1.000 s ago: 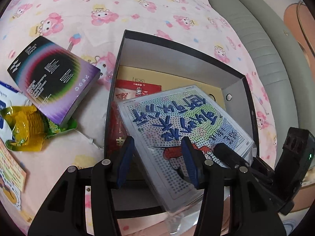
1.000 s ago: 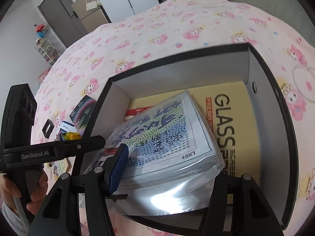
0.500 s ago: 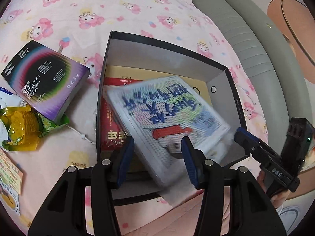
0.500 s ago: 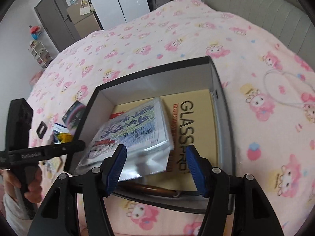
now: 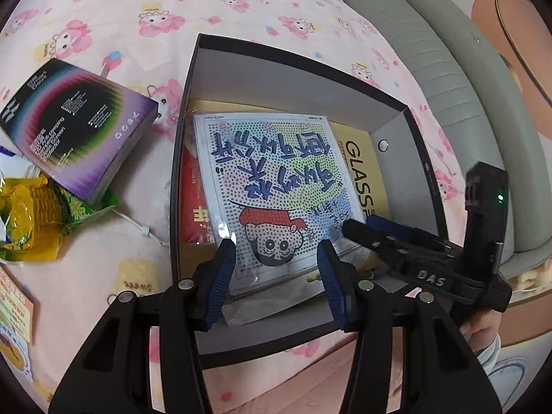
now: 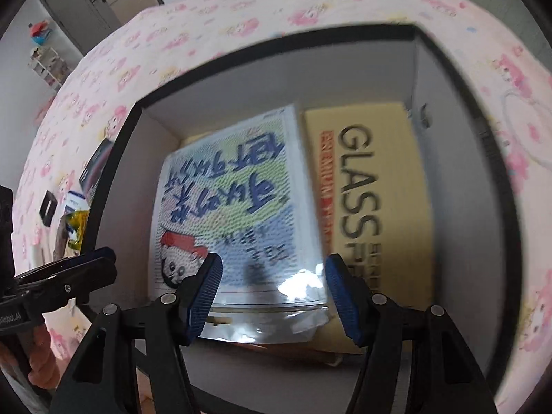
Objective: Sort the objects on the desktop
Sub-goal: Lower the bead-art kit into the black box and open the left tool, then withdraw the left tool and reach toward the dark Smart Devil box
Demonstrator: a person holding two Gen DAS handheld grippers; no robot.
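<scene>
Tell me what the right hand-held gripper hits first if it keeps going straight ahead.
Probably the bagged dotted picture kit lying in the black box; it sits directly between the open right hand-held gripper fingers. Depth is hard to judge.

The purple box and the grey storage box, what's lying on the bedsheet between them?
Only bare pink bedsheet lies between the purple box and the storage box; a thin white cable runs lower down. The left wrist view shows it.

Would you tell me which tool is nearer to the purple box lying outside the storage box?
Left. The left tool hovers at the storage box just beside the purple box; the right tool is across, on the far side.
</scene>
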